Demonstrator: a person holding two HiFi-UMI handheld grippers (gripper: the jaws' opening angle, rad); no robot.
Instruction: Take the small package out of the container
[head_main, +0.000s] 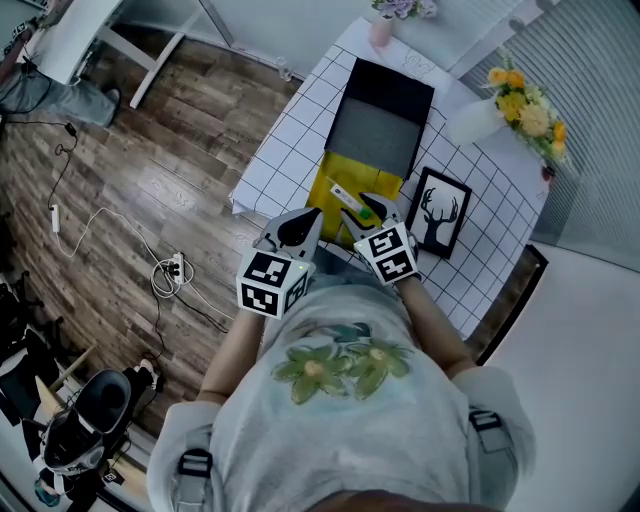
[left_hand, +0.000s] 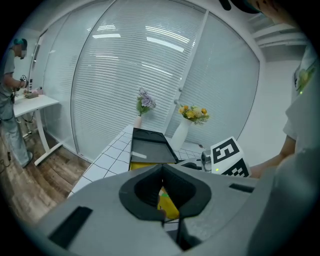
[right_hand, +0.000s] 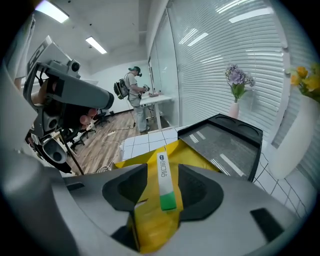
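White checked surface (head_main: 290, 140) below me. My right claw (right_hand: 167, 197) gapes wide, straddling the small package (right_hand: 165, 175), which lies ungripped on the yellow container (right_hand: 195, 155). Left claw (left_hand: 161, 192) is closed, empty. Grab and lift-out aren't done yet.

r gripper (right_hand: 162, 171) jaws apart – small white/green pkg (right_hand: 166, 182) lies btwn them on yellow container (right_hand: 192, 154), pads off it.

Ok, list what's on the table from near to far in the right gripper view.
yellow container, with the small package lying on it → black lid → pink vase of purple flowers
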